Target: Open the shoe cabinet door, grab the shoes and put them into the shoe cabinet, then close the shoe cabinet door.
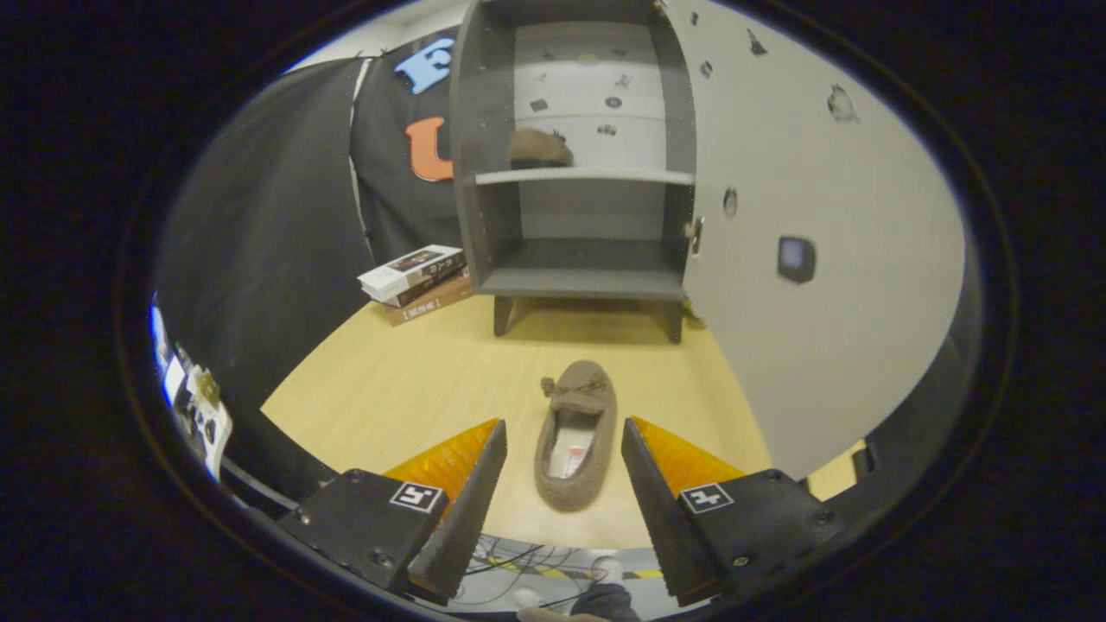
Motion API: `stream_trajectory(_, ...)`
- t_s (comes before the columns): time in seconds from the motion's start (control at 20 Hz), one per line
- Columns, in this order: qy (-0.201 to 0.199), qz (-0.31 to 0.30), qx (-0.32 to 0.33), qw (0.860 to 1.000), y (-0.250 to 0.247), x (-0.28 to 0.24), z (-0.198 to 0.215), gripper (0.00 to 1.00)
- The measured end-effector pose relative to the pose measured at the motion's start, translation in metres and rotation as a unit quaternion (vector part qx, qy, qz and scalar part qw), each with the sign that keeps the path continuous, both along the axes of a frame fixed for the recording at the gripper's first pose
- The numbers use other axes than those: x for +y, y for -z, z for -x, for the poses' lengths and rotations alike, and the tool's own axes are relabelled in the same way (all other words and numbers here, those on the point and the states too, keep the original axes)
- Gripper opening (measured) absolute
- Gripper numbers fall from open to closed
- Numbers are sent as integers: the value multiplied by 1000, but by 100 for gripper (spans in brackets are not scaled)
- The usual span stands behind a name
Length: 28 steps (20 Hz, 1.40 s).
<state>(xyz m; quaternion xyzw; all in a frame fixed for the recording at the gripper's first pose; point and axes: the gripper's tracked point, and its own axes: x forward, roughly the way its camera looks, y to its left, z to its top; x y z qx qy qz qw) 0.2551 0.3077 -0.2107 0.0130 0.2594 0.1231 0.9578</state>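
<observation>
Far beyond the fingers a grey wooden shoe cabinet [581, 164] on short legs stands on the pale wooden desk [406, 380], its interior exposed. Its large white door [812, 259] is swung wide open toward the right-hand side and reaches forward along the desk; a dark square knob [796, 258] shows on the panel. On the cabinet's middle shelf [584, 176] rests one brown slipper [539, 149], partly blurred. The lower compartment holds nothing visible. Left of the cabinet, touching or just beside its base, lies a stack of three books [421, 281]. Nothing stands between the fingers and the cabinet except the second shoe.

That second shoe, a brown suede moccasin slipper with a bow [577, 432], lies flat on the desk, sole down. Its long axis runs straight away from the fingers: toe toward the cabinet, heel opening nearest the camera.

The gripper [563, 449] is spread wide, one finger on each side of the slipper's heel half. Both fingers stand apart from the slipper; they hold nothing.
</observation>
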Motion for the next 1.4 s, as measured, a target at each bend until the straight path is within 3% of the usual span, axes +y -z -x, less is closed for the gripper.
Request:
stream_trajectory(0.45, 5, -22, 89, 996, 91, 39, -87, 86)
stream_trajectory(0.9, 3, -31, 115, 993, 110, 55, -145, 82)
stream_trajectory(1.05, 6, -14, 118, 993, 113, 45, -145, 65)
stream_trajectory(1.15, 14, -17, 120, 993, 114, 38, -150, 46)
stream_trajectory(1.35, -14, -20, 143, 989, 110, 46, -145, 8)
stream_trajectory(1.4, -17, -23, 140, 990, 101, 45, -143, 8)
